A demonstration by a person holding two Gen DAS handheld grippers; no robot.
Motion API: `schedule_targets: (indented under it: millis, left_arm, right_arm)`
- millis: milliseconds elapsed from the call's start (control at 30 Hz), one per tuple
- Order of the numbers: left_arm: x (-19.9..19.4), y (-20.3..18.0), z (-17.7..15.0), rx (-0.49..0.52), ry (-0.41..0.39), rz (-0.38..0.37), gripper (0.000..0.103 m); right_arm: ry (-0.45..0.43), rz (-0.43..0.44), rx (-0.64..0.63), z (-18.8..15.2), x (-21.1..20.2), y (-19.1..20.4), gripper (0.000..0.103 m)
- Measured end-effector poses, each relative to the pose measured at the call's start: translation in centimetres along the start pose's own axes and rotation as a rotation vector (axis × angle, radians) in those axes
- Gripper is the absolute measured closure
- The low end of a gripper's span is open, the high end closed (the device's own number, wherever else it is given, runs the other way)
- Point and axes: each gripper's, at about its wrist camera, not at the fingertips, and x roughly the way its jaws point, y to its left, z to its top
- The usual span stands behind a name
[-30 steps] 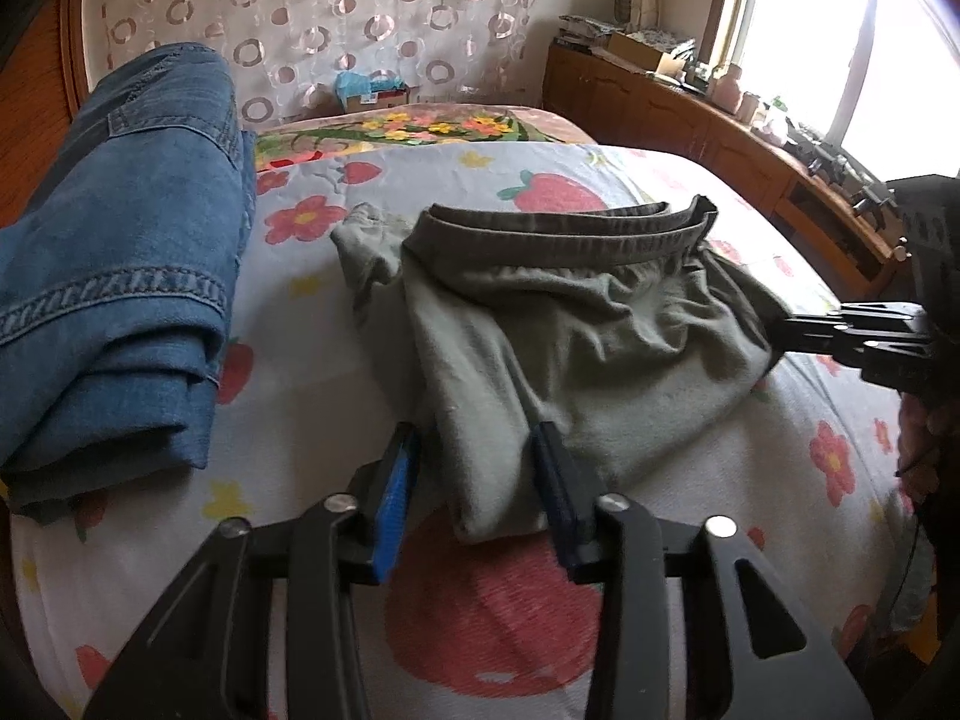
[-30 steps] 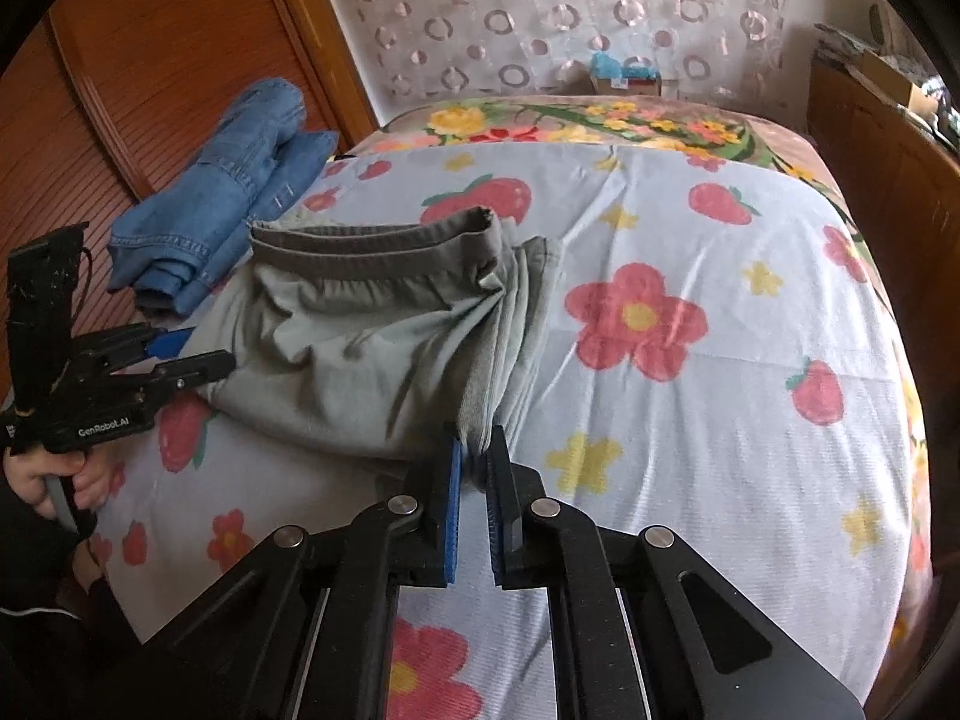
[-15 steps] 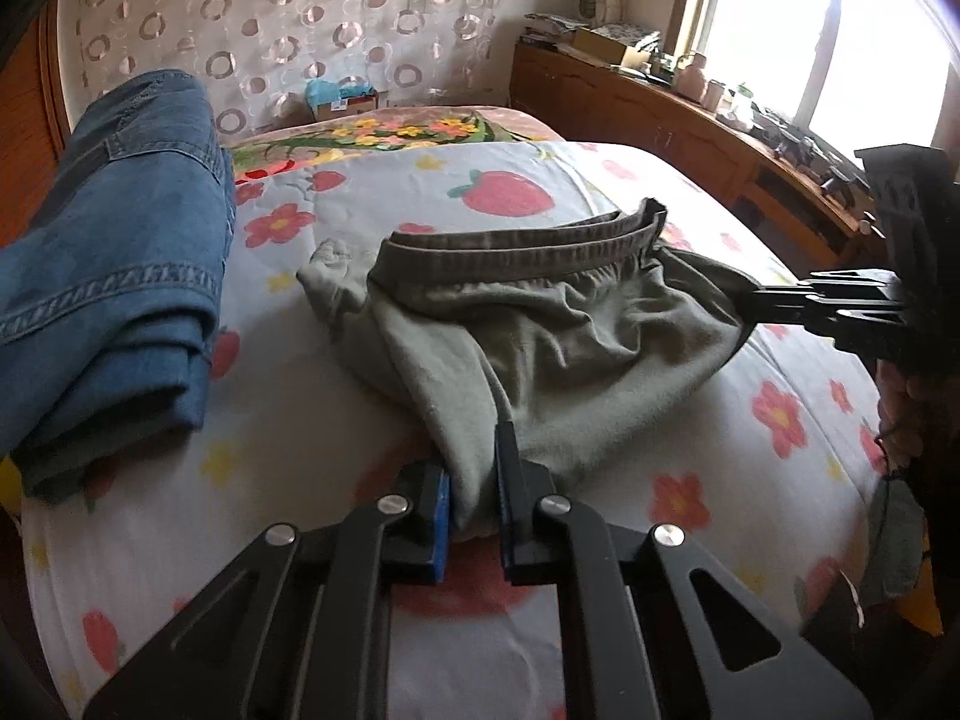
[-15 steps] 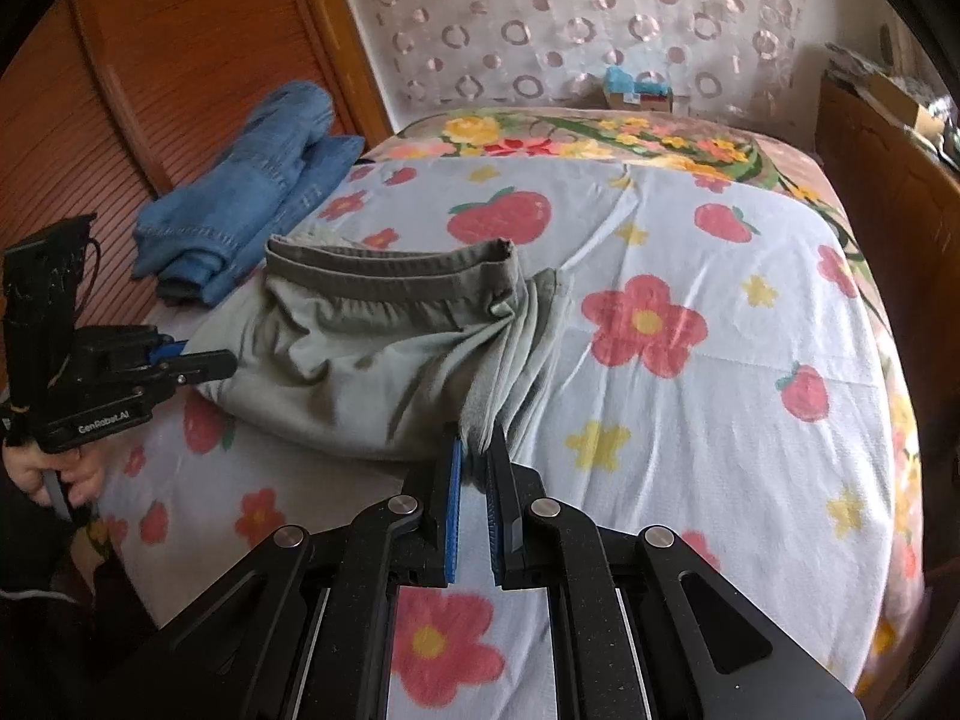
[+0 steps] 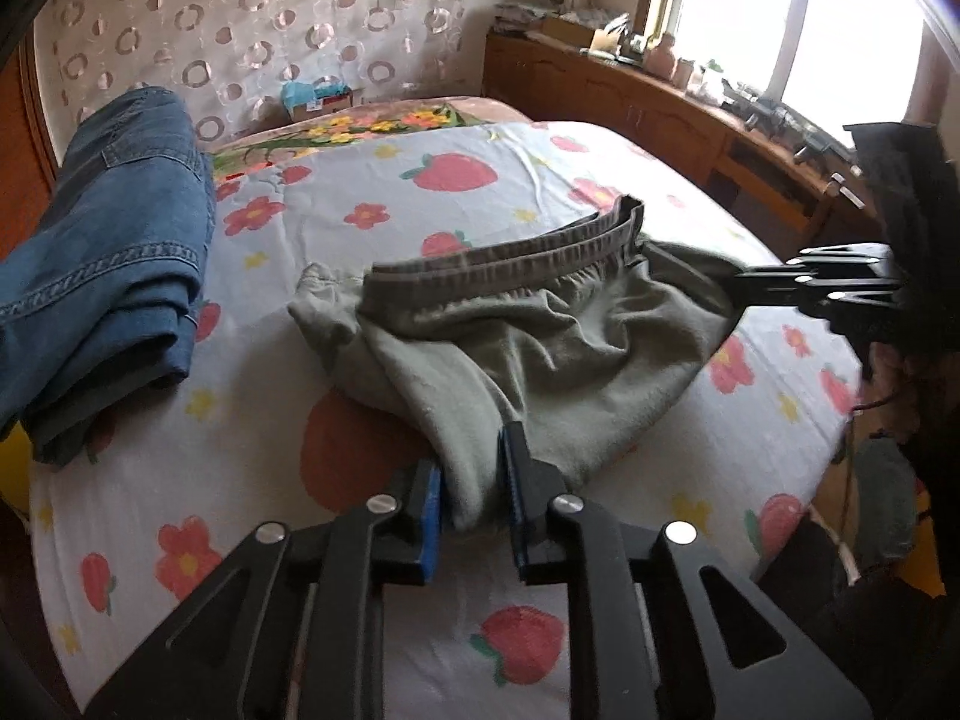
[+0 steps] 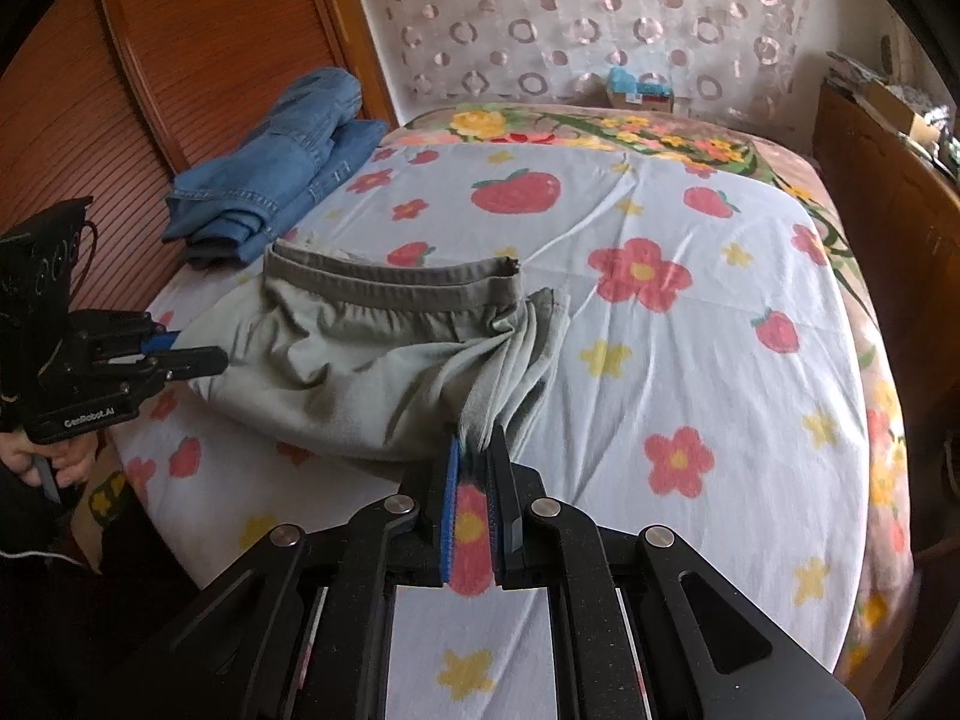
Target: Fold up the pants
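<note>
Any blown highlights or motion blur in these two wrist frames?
Left wrist view: the window is blown out white, the sill clutter hazy, and the right gripper looks slightly smeared. Right wrist view: even light, no glare; green pants and jeans sharp; fisheye bends the bed edges.

Folded jeans [image 5: 102, 276] lie at the bedsheet's [image 5: 540, 168] edge; a box [image 5: 318, 101] sits near the curtain [image 6: 570, 18].

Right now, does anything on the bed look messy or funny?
Yes. The green pants are bunched and wrinkled, not flat, with their right edge gathered into pleats where the right tool pinches it. The jeans nearby sit neatly folded.
</note>
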Motion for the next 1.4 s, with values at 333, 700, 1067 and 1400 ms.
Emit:
schedule_targets:
  millis: [333,700,1067,1400]
  left_arm:
    - [0.1,0.3,1.2,-0.015,-0.042,0.021,0.074]
    - [3.2,2.2,3.4,-0.023,-0.01,0.072,0.074]
    - [4.3,4.4,4.0,-0.088,-0.014,0.065,0.073]
    - [5.3,4.3,3.5,-0.076,-0.01,0.067,0.066]
  right_arm:
    - [-0.033,-0.031,-0.01,1.4,0.2,0.1,0.059]
    - [0.007,-0.03,-0.059,4.7,4.8,-0.2,0.059]
    - [0.03,-0.114,-0.001,5.5,7.4,-2.9,0.059]
    - [0.011,-0.073,0.033,5.2,6.7,-2.6,0.059]
